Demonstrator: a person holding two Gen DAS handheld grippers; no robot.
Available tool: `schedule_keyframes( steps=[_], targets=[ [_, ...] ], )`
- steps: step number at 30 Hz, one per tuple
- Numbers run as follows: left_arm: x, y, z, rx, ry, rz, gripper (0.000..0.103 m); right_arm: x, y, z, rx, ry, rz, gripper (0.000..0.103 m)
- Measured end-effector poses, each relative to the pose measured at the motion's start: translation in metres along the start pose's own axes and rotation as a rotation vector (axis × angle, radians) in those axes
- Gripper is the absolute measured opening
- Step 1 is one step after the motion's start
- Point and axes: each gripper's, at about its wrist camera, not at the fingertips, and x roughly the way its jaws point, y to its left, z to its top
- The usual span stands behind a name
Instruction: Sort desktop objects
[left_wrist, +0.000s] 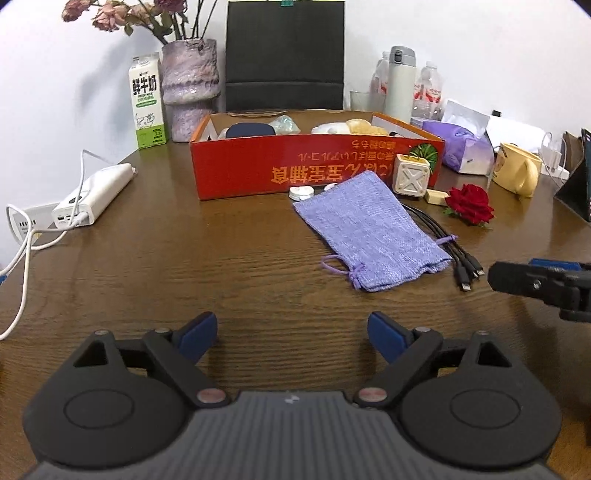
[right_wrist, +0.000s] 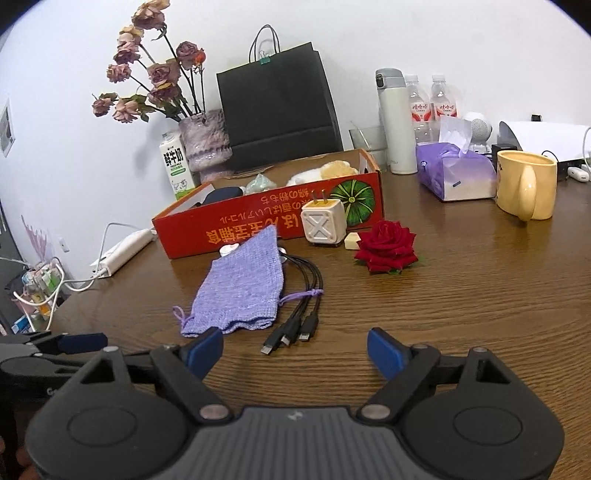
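Observation:
A purple knitted pouch lies flat on the wooden desk in front of a red cardboard box that holds several items. A black multi-plug cable lies beside the pouch. A cream plug cube, a small cream block and a red rose sit near the box. A small white case lies by the box. My left gripper is open and empty, short of the pouch. My right gripper is open and empty, just short of the cable plugs.
A yellow mug, tissue pack, thermos and bottles stand at the back right. A milk carton, vase, black bag and white power bank stand at the back and left.

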Motion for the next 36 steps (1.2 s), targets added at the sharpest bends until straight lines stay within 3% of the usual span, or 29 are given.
schedule_keyframes(
  steps=[3, 7, 10, 13, 17, 18, 21, 23, 28, 31, 36],
  targets=[
    [0.006, -0.003, 0.005, -0.016, 0.014, 0.054, 0.091, -0.001, 0.0, 0.0, 0.002, 0.0, 0.01, 0.085],
    [0.022, -0.009, 0.031, -0.069, -0.008, -0.017, 0.092, -0.007, -0.002, -0.001, 0.024, -0.047, 0.01, 0.085],
    [0.047, -0.031, 0.058, -0.015, -0.025, -0.013, 0.098, -0.017, -0.01, -0.002, 0.07, -0.111, 0.039, 0.085],
    [0.078, -0.058, 0.077, 0.071, -0.008, 0.025, 0.098, -0.022, -0.017, -0.002, 0.11, -0.15, 0.042, 0.085],
    [0.103, -0.069, 0.08, 0.014, 0.064, -0.016, 0.098, -0.022, -0.027, 0.0, 0.145, -0.157, 0.051, 0.085],
    [0.103, -0.071, 0.076, 0.033, 0.048, -0.006, 0.097, -0.022, -0.029, 0.0, 0.151, -0.155, 0.055, 0.085],
    [0.092, -0.07, 0.072, 0.047, 0.029, -0.009, 0.062, -0.019, -0.034, 0.0, 0.172, -0.145, 0.061, 0.085],
    [0.086, -0.065, 0.069, 0.041, 0.017, -0.002, 0.022, -0.016, -0.035, 0.001, 0.184, -0.138, 0.058, 0.085],
    [0.062, -0.051, 0.052, 0.047, -0.002, -0.005, 0.011, -0.01, -0.035, 0.004, 0.177, -0.096, 0.044, 0.085],
    [0.039, -0.03, 0.035, -0.003, -0.006, -0.043, 0.01, 0.001, -0.03, 0.012, 0.136, -0.046, 0.018, 0.085],
    [0.017, -0.002, 0.023, -0.067, 0.003, -0.051, 0.01, 0.041, 0.001, 0.045, -0.062, 0.029, 0.002, 0.07]
  ],
)
